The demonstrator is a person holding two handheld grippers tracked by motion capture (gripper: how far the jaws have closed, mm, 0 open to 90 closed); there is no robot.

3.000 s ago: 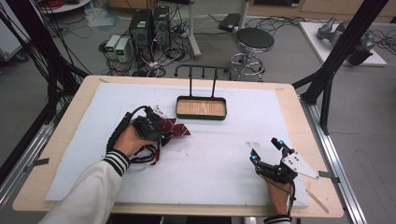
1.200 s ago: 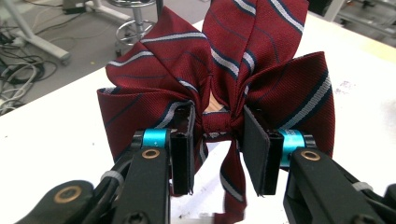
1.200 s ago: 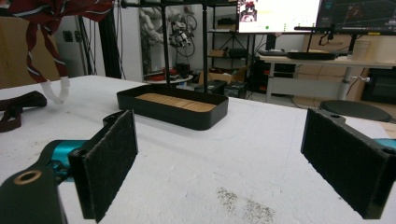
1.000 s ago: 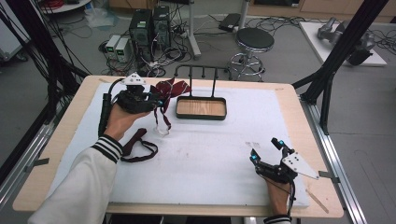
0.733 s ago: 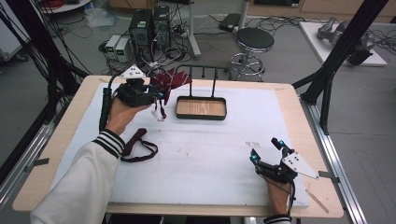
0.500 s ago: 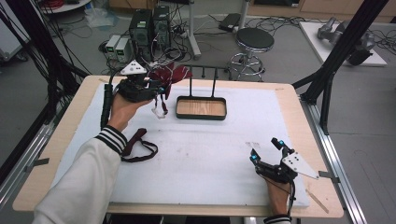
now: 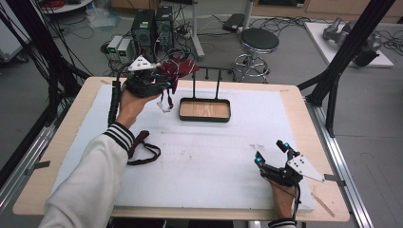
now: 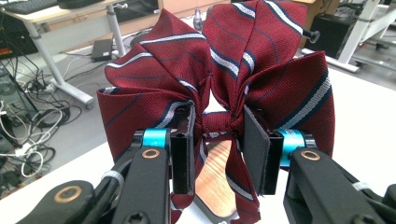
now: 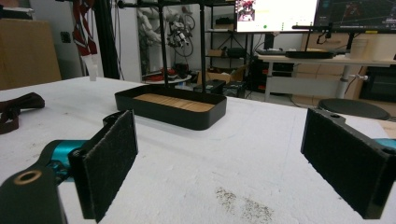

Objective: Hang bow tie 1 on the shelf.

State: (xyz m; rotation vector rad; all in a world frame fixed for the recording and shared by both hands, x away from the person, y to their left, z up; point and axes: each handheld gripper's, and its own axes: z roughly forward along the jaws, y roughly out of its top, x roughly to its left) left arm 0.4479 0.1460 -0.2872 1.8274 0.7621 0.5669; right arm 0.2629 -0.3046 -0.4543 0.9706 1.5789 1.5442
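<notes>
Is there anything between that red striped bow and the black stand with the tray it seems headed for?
Nothing visible blocks it. The left gripper holds the bow by its knot, up beside the stand, with open air between them. The strap lies on the table, off to the side.

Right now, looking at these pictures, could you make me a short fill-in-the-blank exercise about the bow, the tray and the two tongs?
1. The left tongs grip the dark red striped fabric bow at its ____.
2. The black tray with two upright posts has a floor made of ____.
3. The jaws of the right tongs stand ____, with nothing between them.
4. A dark red strap lies on the white ____.

Missing words: knot; wood; open; mat
</notes>
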